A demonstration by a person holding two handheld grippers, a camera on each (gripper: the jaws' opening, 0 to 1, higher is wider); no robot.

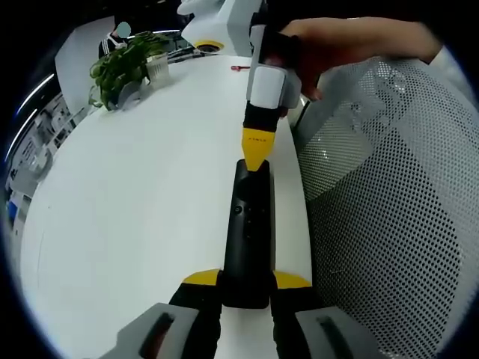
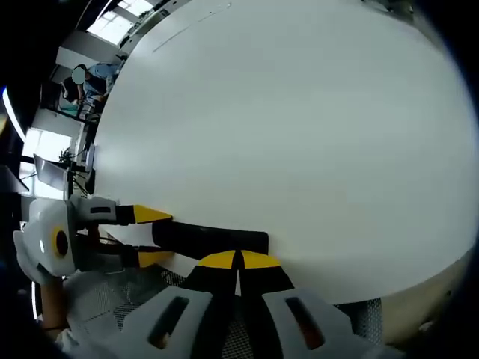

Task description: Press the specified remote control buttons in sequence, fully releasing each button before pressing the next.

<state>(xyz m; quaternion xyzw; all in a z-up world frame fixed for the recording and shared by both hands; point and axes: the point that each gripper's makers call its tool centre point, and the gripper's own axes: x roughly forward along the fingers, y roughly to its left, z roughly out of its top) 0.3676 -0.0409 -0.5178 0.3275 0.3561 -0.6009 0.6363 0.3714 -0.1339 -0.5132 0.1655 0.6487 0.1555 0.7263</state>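
Observation:
A long black remote control (image 1: 247, 217) lies on the white table (image 1: 135, 194), near its edge. My left gripper (image 1: 247, 280) is shut on the remote's near end, one yellow tip on each side. My right gripper (image 1: 256, 149) comes in from the far side, held by a hand (image 1: 337, 45). Its yellow tips are together and rest on the remote's far end. In the right gripper view, my right gripper (image 2: 241, 259) is shut, tips down on the remote control (image 2: 217, 238). The left gripper (image 2: 150, 235) clamps the remote from the left there.
A potted green plant (image 1: 123, 67) stands at the table's far left. A small red item (image 1: 236, 68) and a white and yellow device (image 1: 206, 30) lie at the far end. A grey mesh chair back (image 1: 382, 194) stands right beside the table edge. A person (image 2: 82, 82) sits far off.

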